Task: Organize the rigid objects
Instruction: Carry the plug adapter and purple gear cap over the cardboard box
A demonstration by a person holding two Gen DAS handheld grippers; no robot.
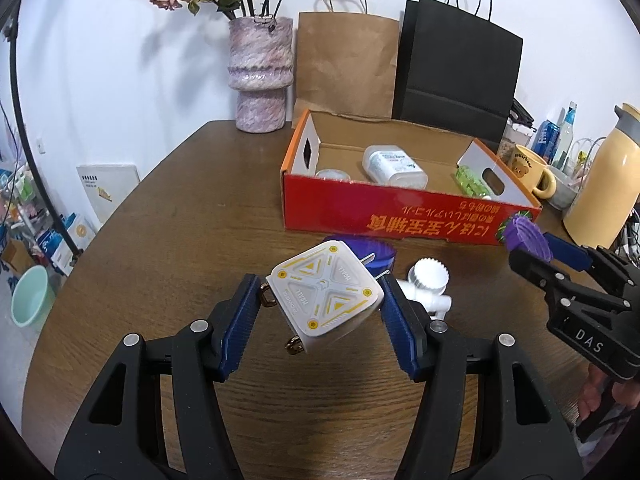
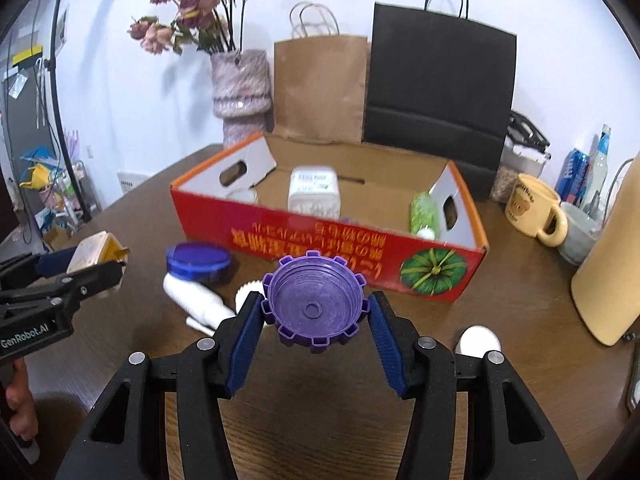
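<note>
My left gripper (image 1: 322, 304) is shut on a white and yellow power adapter (image 1: 324, 298) and holds it above the table, tilted; it also shows in the right wrist view (image 2: 94, 254). My right gripper (image 2: 316, 312) is shut on a purple ridged cap (image 2: 314, 306), held above the table in front of the red cardboard box (image 2: 352, 244); the cap also shows in the left wrist view (image 1: 526, 236). The box (image 1: 400, 212) holds a white container (image 1: 394, 166), a green bottle (image 1: 472, 182) and a small clear item (image 1: 332, 174).
On the table in front of the box lie a blue round lid (image 2: 198, 260), a white bottle (image 2: 196, 298) and a white ridged cap (image 1: 428, 274). A vase (image 1: 260, 76), paper bags (image 1: 346, 64), a mug (image 2: 534, 210) and a yellow kettle (image 1: 606, 178) stand around.
</note>
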